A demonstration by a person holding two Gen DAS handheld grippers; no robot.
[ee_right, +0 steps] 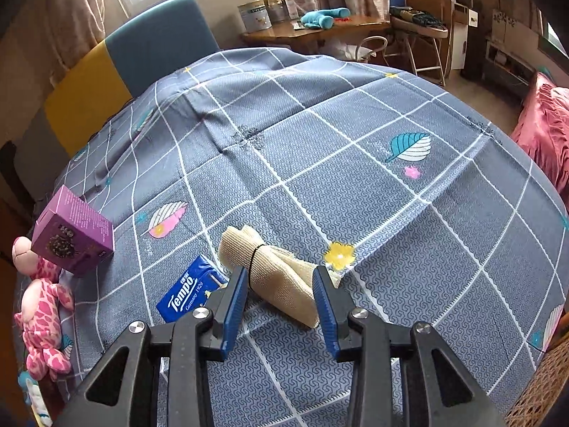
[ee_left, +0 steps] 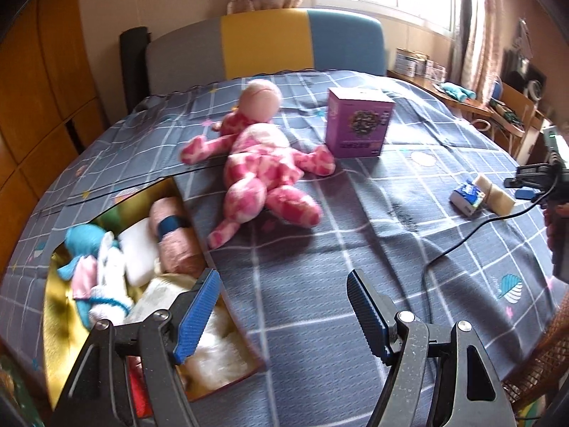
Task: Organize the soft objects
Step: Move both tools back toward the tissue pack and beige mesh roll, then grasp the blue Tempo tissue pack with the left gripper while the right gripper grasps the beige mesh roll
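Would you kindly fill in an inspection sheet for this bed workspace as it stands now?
Surface: bed sheet, grey checked, wrinkled.
Job's things: pink plush doll lying beside the storage box, which holds soft items; beige cloth roll and Tempo tissue pack on the sheet.
Clutter: purple carton standing behind the doll.
Grippers: left gripper open, empty; right gripper open, over the roll's near end.
Cables: black cable across the sheet.
Surroundings: headboard, wooden desk.

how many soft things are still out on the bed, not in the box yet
3: the pink plush doll beside the purple carton, the tissue pack, and the beige cloth roll between the right tool's open pads. None seems hidden.
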